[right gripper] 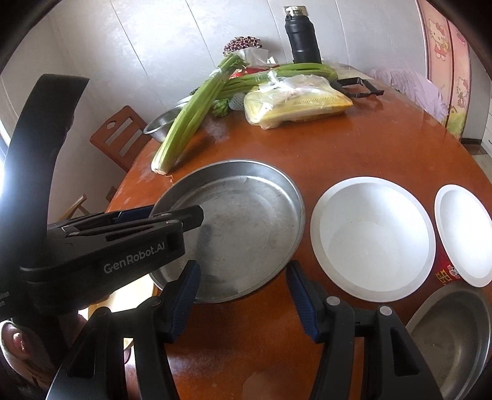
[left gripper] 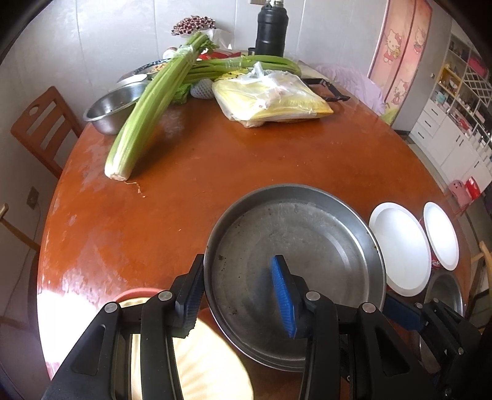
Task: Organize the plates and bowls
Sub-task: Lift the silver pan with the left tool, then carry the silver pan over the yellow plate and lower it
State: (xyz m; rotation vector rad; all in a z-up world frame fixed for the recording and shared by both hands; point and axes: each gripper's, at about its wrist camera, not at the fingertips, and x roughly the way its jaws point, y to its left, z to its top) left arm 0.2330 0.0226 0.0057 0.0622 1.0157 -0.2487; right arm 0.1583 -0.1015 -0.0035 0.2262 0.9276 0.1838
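A large round steel pan point(left gripper: 295, 246) point(right gripper: 240, 224) sits on the brown round table point(left gripper: 246, 160). My left gripper point(left gripper: 238, 295) is open and straddles the pan's left rim, one finger outside and one inside; it also shows in the right wrist view point(right gripper: 175, 215). My right gripper point(right gripper: 243, 298) is open and empty over the table, just in front of the pan. A white plate point(left gripper: 399, 249) point(right gripper: 372, 237) lies right of the pan, with a second white plate point(left gripper: 441, 235) point(right gripper: 464, 234) beyond it. A steel bowl point(right gripper: 455, 335) point(left gripper: 444, 292) sits at the near right edge.
Celery bunches point(left gripper: 144, 110), a yellow plastic-wrapped packet point(left gripper: 270, 95), a steel bowl point(left gripper: 110, 107) and a black flask point(left gripper: 272, 27) crowd the far side. A red cup point(right gripper: 446, 270) stands under the far plate. A cream-and-red dish point(left gripper: 209, 354) lies beneath my left gripper. A wooden chair point(left gripper: 43, 123) stands left.
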